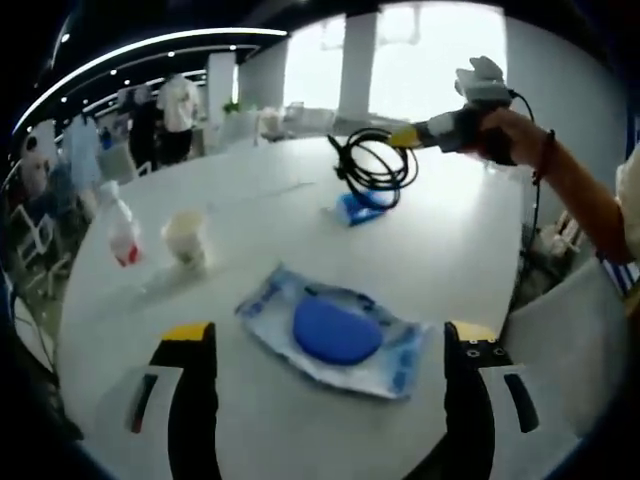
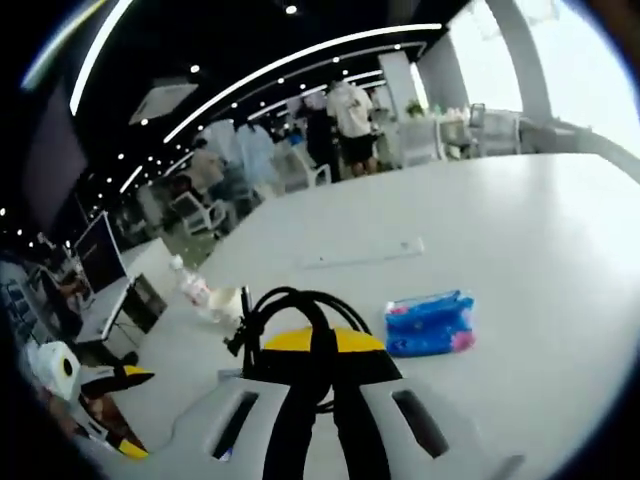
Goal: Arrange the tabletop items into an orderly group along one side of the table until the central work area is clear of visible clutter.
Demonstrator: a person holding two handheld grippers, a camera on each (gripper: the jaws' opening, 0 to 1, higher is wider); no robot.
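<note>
My left gripper (image 1: 330, 335) stands open low over the white table (image 1: 450, 260), its jaws either side of a blue round pad in a clear packet (image 1: 335, 330) without touching it. Farther off, my right gripper (image 1: 408, 137), held by a person's hand, is shut on a coiled black cable (image 1: 372, 168) that hangs above a blue tissue pack (image 1: 360, 208). In the right gripper view the right gripper (image 2: 315, 340) pinches the cable (image 2: 290, 300), with the tissue pack (image 2: 430, 322) just to its right. A small bottle (image 1: 122, 235) and a pale cup (image 1: 185, 238) stand at the left.
The bottle (image 2: 190, 285) and cup (image 2: 228, 300) sit near the table's rounded edge. A thin white strip (image 2: 360, 255) lies flat mid-table. The left gripper (image 2: 125, 412) shows at the lower left. People, chairs and other tables fill the room beyond.
</note>
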